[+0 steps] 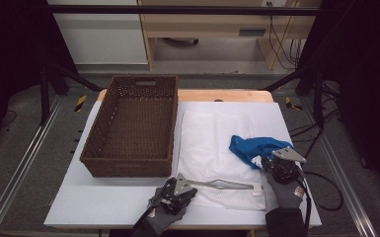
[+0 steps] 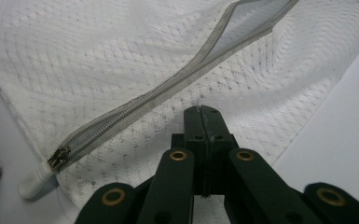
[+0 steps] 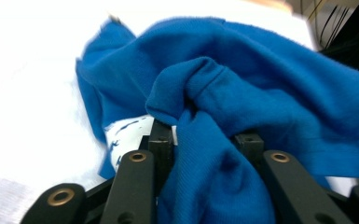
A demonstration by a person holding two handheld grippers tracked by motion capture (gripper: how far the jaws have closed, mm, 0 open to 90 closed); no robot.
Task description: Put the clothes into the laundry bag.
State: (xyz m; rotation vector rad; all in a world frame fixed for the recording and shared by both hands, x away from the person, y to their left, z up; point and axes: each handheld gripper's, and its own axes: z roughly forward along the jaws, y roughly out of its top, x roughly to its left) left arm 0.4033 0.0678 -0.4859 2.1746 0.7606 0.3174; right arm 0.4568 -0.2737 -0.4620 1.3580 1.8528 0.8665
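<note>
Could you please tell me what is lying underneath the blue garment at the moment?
The blue garment rests on the white mesh laundry bag, gripped by the right claw. Whatever lies directly beneath its folds is covered.

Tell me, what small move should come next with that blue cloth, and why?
Probably carry the blue garment toward the open zipper of the white mesh laundry bag. The right claw already pinches a fold of it, while the left claw is shut on the mesh beside that opening.
</note>
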